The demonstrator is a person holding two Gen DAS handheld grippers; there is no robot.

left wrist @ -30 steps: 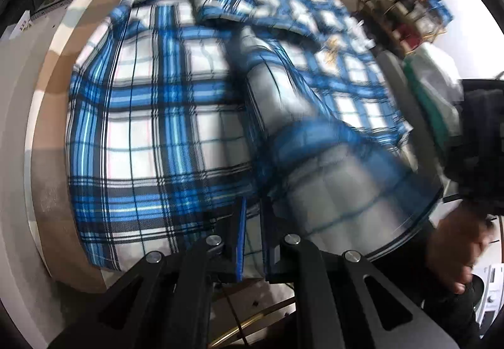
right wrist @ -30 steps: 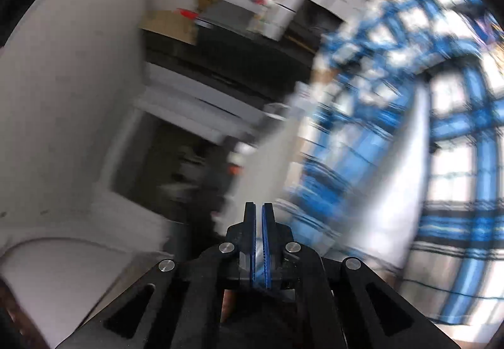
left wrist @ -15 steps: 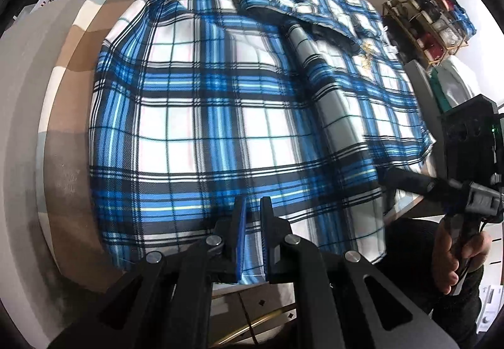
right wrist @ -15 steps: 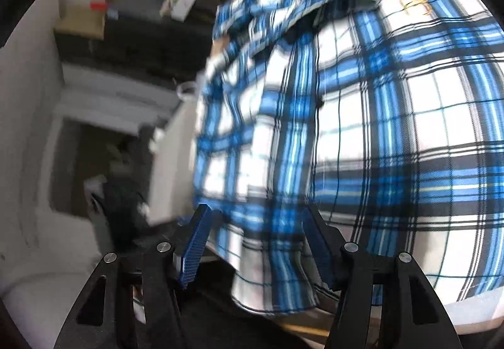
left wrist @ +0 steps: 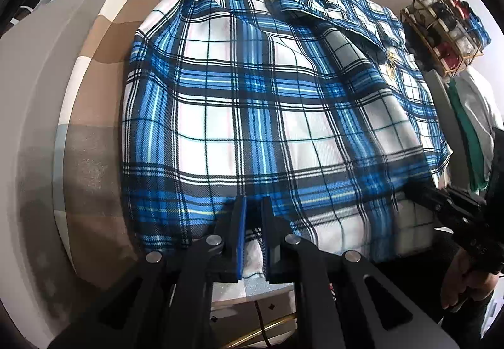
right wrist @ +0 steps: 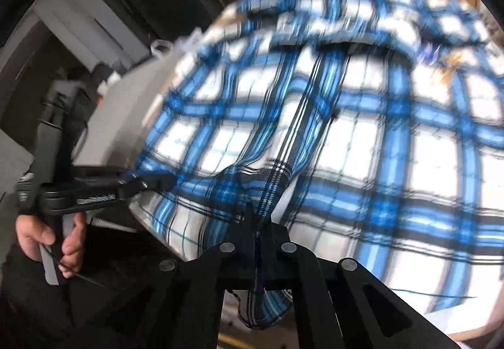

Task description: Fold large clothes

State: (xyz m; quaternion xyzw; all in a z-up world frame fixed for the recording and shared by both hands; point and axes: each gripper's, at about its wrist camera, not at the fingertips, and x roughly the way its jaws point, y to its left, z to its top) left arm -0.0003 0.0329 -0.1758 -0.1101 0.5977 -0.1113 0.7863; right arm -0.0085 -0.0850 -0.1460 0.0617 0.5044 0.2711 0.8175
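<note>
A blue, white and black plaid shirt (left wrist: pixel 252 97) lies spread over the table, its collar at the far end. My left gripper (left wrist: pixel 253 204) is shut on the near hem, with cloth pinched between its blue pads. In the right wrist view, my right gripper (right wrist: pixel 259 213) is shut on a raised fold of the same hem of the shirt (right wrist: pixel 362 144), and a strip of cloth hangs below its fingers. The right gripper (left wrist: pixel 409 188) appears at the hem's right end in the left wrist view. The left gripper (right wrist: pixel 167 179) holds the left corner in the right wrist view.
The table (left wrist: pixel 94 97) has a tan and brown chequered cover with a grey rim. A wooden rack (left wrist: pixel 447 25) of small items stands at the back right, beside white and green hanging cloth (left wrist: pixel 472 128). A person's hands (left wrist: pixel 460 279) (right wrist: pixel 47 239) hold the gripper handles. Dark cabinets fill the back left.
The right gripper swung round from the room to the shirt, opened around the near hem, then closed on it. The lifted shirt panel has settled flat. The left gripper kept its hold.
</note>
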